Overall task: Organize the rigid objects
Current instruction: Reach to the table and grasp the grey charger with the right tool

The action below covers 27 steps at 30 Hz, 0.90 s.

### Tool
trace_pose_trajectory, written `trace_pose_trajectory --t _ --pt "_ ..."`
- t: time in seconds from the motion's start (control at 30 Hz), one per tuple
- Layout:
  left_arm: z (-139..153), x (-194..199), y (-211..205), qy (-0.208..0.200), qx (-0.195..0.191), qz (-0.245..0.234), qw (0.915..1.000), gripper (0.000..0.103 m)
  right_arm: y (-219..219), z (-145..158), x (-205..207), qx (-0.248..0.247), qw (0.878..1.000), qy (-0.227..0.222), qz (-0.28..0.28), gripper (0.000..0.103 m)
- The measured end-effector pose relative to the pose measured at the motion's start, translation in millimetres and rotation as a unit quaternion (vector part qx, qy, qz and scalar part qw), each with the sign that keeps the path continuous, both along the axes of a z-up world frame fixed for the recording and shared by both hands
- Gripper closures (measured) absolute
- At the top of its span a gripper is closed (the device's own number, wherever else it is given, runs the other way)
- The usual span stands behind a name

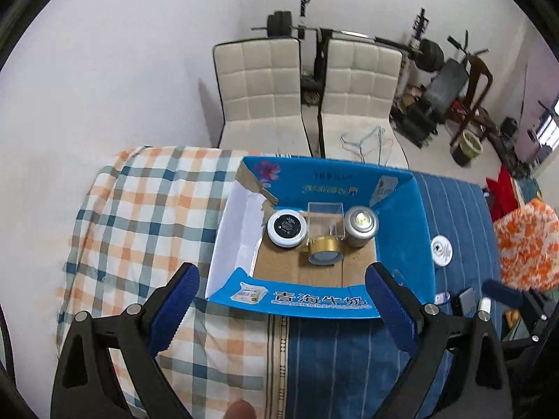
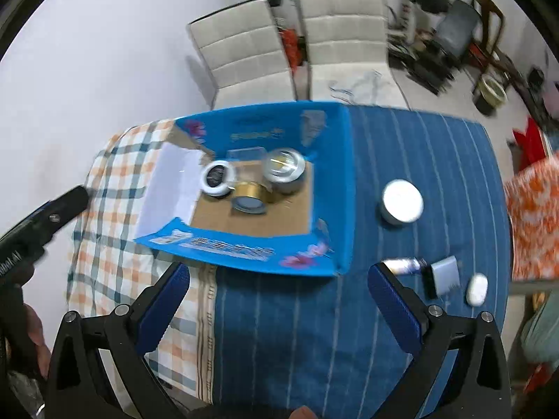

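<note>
Both of my grippers are hanging wide apart and holding nothing: the left gripper (image 1: pixel 281 309) over the near edge of the blue box (image 1: pixel 401 209), the right gripper (image 2: pixel 277 309) over the striped blue cloth (image 2: pixel 297 331). Past them, four things are already sitting at the back of the box: a white-rimmed jar (image 1: pixel 287 227), a gold tape roll (image 1: pixel 325 249), a clear cube (image 1: pixel 325 218) and a silver can (image 1: pixel 361 226). I am thinking about half is left. Only the right view is showing the rest well: a round tin (image 2: pixel 401 202), a small tube (image 2: pixel 405 264), a grey block (image 2: pixel 443 276) and a white oval thing (image 2: pixel 477 289), all lying on the cloth beside the box.
</note>
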<state>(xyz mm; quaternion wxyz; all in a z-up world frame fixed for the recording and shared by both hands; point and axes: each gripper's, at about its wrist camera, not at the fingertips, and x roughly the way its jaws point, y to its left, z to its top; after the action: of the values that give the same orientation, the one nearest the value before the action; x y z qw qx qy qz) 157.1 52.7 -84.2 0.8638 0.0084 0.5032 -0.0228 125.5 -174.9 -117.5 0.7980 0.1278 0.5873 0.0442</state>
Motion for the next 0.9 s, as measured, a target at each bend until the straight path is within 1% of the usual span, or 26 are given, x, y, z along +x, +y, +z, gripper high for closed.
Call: trace_pose_trajectory --t 0.1,0.17,0.27,0.33,0.4,0.43,0.53,0.6,0.73,0.77,0.8,0.83,0.87,0.9 --pt "2 -5 -3 -0.005 -0.007 0.020 0.9998 0.006 -50 -17 -7 -0.006 0.999 0.017 -0.049 0.000" --pt "-1 -5 -10 -0.005 -0.010 0.025 0.9996 0.006 -82 -30 -10 -0.009 0.996 0.030 -0.080 0.000" --pt "-10 -3 -35 0.005 -0.008 0.012 0.9999 0.006 -128 -51 -15 -0.017 0.992 0.045 -0.118 0.000" --pt "-21 0 -64 0.015 -0.005 -0.011 0.9998 0.006 -152 -73 -14 -0.022 0.989 0.060 -0.130 0.000" --pt "-32 1 -91 0.024 0.000 -0.028 0.9993 0.005 -173 -101 -11 -0.026 0.987 0.082 -0.134 0.000" --pt "-40 3 -108 0.029 0.004 -0.042 0.9987 0.006 -182 -119 -9 -0.034 0.986 0.099 -0.131 0.000" --pt "-69 8 -162 0.046 0.024 -0.076 0.9957 0.006 -202 -163 -4 -0.044 0.984 0.133 -0.113 0.000" --pt "-87 12 -191 0.051 0.036 -0.094 0.9936 0.006 -210 -193 2 -0.042 0.983 0.152 -0.092 0.000" --pt "-117 16 -243 0.064 0.070 -0.118 0.9885 0.006 -210 -234 15 -0.053 0.980 0.184 -0.060 0.000" --pt "-124 17 -254 0.069 0.079 -0.123 0.9868 0.006 -210 -244 16 -0.054 0.978 0.194 -0.057 0.008" --pt "-130 18 -261 0.072 0.085 -0.126 0.9858 0.006 -210 -256 17 -0.051 0.975 0.209 -0.050 0.029" --pt "-135 19 -268 0.073 0.094 -0.128 0.9846 0.006 -211 -258 17 -0.050 0.975 0.210 -0.049 0.032" --pt "-139 20 -273 0.075 0.103 -0.129 0.9834 0.006 -210 -253 17 -0.060 0.978 0.195 -0.047 0.040" --pt "-143 21 -278 0.079 0.109 -0.130 0.9823 0.006 -211 -253 17 -0.066 0.977 0.196 -0.044 0.042"
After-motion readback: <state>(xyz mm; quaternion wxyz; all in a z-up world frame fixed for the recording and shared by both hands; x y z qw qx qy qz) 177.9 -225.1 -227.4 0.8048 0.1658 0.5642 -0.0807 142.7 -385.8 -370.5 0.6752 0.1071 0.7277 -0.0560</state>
